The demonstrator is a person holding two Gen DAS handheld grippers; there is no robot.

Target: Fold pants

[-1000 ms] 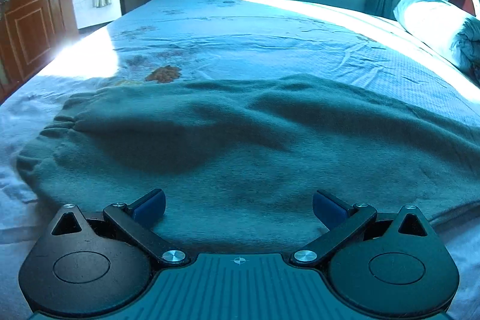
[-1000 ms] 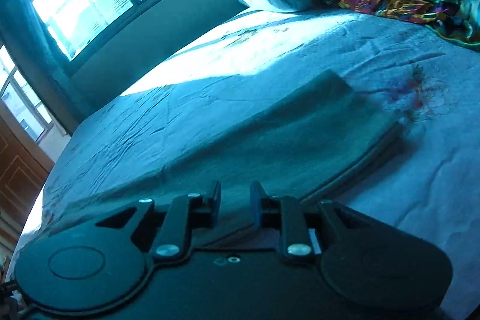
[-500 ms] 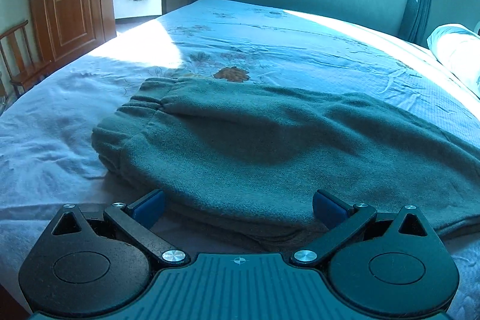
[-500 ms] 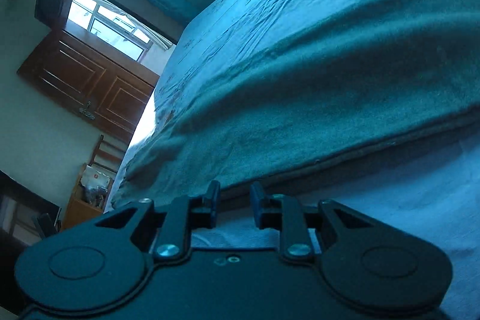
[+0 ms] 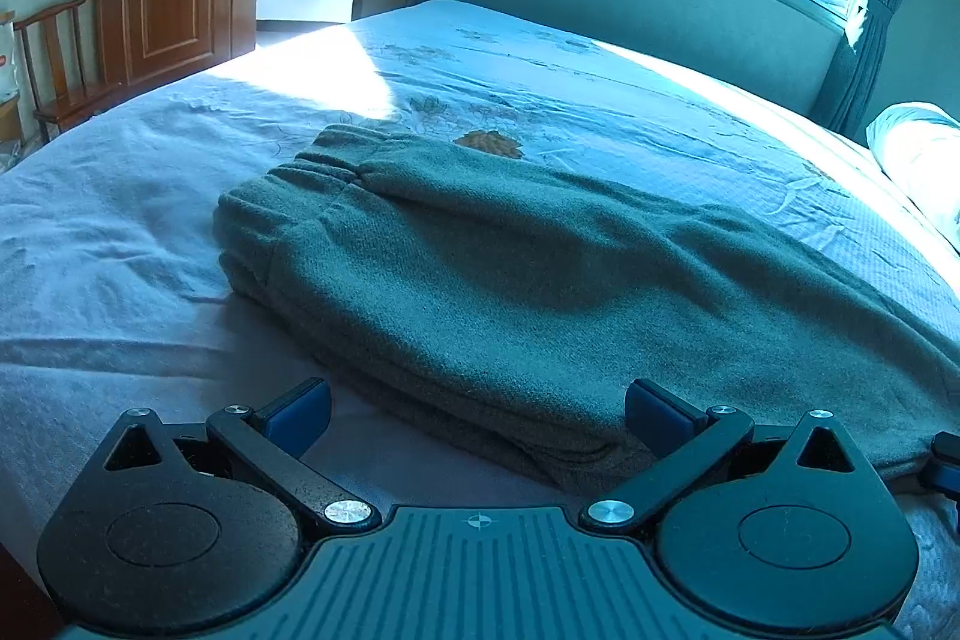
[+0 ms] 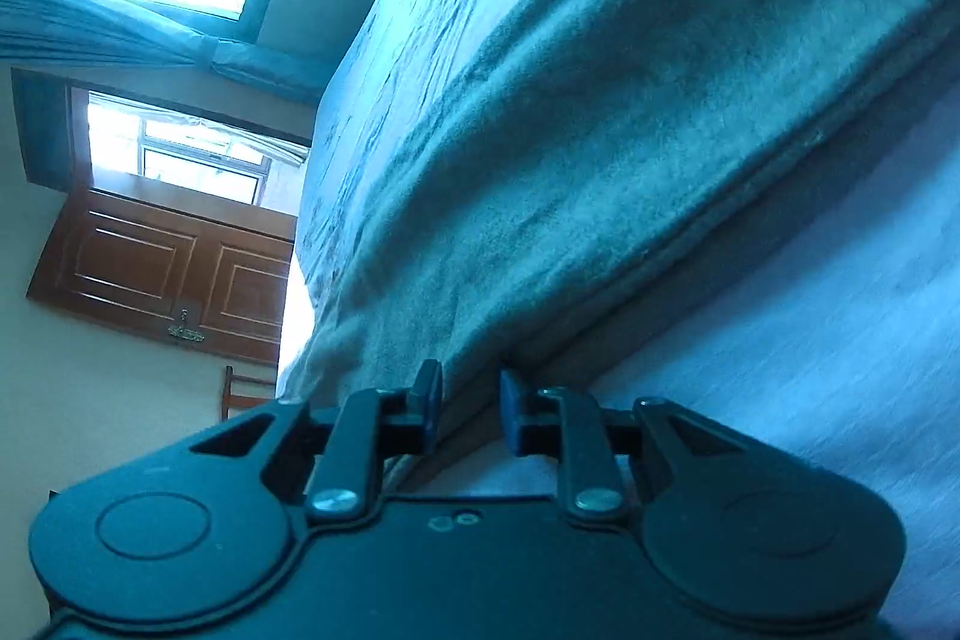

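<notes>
Showing pants [image 5: 510,292] whole, left view; right shows only an edge.

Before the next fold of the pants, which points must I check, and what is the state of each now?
1. Grey-green fleece pants lie flat on the pale blue bed sheet: ok, legs stacked.
2. Left gripper open: ok, jaws wide apart, holding nothing.
3. Right gripper at the pants' edge: ok, the hem runs into the narrow gap.
4. Right grip on the fabric: cannot tell.
5. Elastic waistband even: ok.
6. Far leg ends aligned: cannot tell, out of view.
</notes>
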